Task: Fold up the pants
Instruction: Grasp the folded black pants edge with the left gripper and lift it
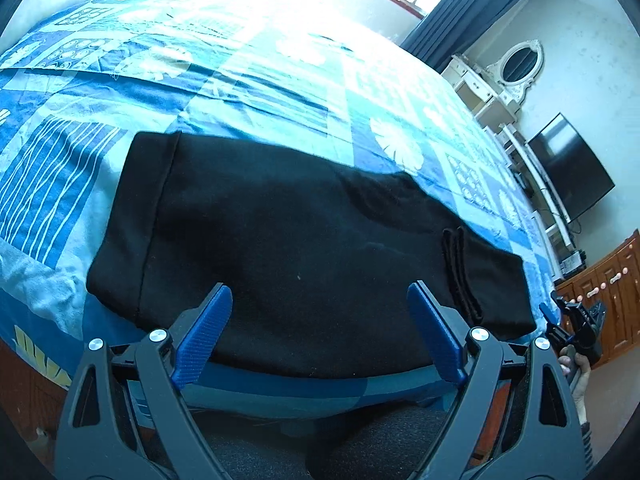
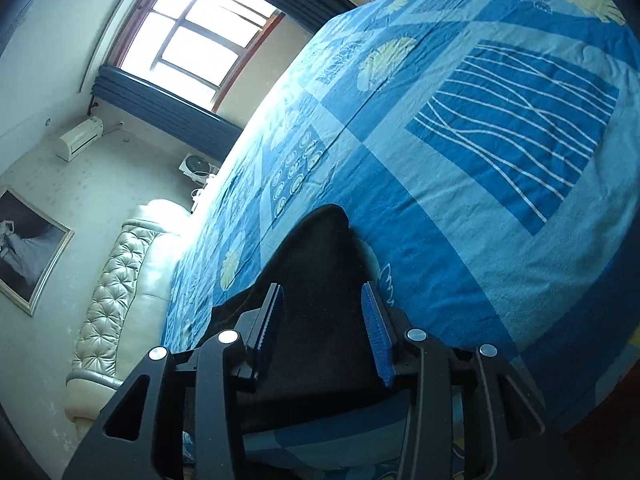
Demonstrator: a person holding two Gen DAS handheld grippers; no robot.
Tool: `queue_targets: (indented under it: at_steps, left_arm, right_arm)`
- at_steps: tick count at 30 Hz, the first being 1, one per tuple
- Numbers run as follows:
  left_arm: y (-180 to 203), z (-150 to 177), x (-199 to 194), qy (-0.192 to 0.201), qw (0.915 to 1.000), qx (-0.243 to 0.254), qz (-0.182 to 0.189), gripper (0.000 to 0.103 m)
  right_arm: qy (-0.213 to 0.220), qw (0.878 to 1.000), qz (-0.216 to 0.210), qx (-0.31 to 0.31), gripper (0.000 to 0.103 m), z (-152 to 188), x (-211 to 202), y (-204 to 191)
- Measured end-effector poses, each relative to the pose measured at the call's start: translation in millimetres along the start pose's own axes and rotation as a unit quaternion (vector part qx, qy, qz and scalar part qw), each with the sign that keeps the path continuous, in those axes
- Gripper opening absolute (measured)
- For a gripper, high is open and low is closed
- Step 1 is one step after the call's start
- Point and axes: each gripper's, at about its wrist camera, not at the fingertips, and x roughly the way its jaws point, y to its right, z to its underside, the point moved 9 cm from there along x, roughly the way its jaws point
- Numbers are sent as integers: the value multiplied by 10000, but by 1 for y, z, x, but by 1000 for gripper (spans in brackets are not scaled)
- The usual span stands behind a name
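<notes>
Black pants [image 1: 288, 240] lie flat and folded across the near side of the bed, waistband at the left, leg hems at the right. My left gripper [image 1: 320, 300] is open, its blue pads spread wide just above the pants' near edge, holding nothing. My right gripper [image 2: 322, 308] is open, its fingers either side of a strip of the black pants [image 2: 316, 272] without closing on it. The right gripper also shows at the right edge of the left wrist view [image 1: 568, 320], beside the hem end.
The bed carries a blue patterned cover [image 1: 240, 80]. A tufted white headboard [image 2: 120, 280] and window [image 2: 192, 32] are in the right wrist view. A TV [image 1: 572, 168], white dresser with mirror [image 1: 516, 68] and wooden cabinet [image 1: 608, 292] stand at the right.
</notes>
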Motion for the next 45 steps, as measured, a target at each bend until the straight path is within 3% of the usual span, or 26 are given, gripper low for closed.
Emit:
queue_targets:
  at_steps: [4, 9, 12, 15, 18, 20, 21, 22, 25, 28, 32, 35, 39, 45]
  left_arm:
    - [-49, -29, -24, 384, 9985, -390, -29, 89]
    - [-127, -46, -16, 305, 9940, -1049, -36, 88]
    - [-151, -41, 4, -124, 9885, -1432, 470, 81]
    - [-149, -34, 24, -498, 9814, -1560, 1006, 81]
    - [-145, -33, 37, -545, 9789, -1552, 1208, 80]
    - [-136, -36, 43, -592, 9719, -1676, 1544, 62]
    - [-129, -32, 52, -809, 9642, -1806, 1766, 44]
    - [-123, -27, 62, -971, 9600, -1887, 1828, 33]
    - [-113, -25, 75, -924, 9682, -1697, 1588, 19]
    - [-113, -26, 74, -900, 9653, -1869, 1587, 15]
    - [-95, -37, 58, -755, 9768, -1581, 1230, 13]
    - [-67, -57, 37, -626, 9792, -1438, 1289, 13]
    - [-10, -83, 12, -517, 9843, -1066, 1305, 13]
    - [91, -95, 2, -545, 9942, -179, 914, 13]
  right_arm:
    - [-60, 9990, -278, -357, 58, 14, 7, -40]
    - [-427, 9960, -437, -647, 58, 42, 31, -67]
    - [-574, 9944, -510, -733, 58, 55, 40, -80]
    - [-665, 9929, -645, -752, 58, 64, 44, -91]
    - [-735, 9918, -766, -714, 59, 70, 45, -96]
    - [-770, 9915, -800, -683, 60, 74, 47, -98]
    - [-800, 9912, -807, -676, 61, 76, 49, -99]
    - [-846, 9908, -808, -678, 61, 78, 51, -99]
    - [-921, 9902, -770, -712, 61, 84, 55, -99]
    - [-957, 9896, -736, -777, 61, 87, 55, -100]
    - [-916, 9903, -735, -744, 61, 85, 51, -100]
    - [-899, 9904, -767, -722, 61, 83, 47, -102]
    - [-864, 9907, -779, -712, 61, 77, 38, -103]
    - [-862, 9909, -764, -703, 62, 69, 20, -98]
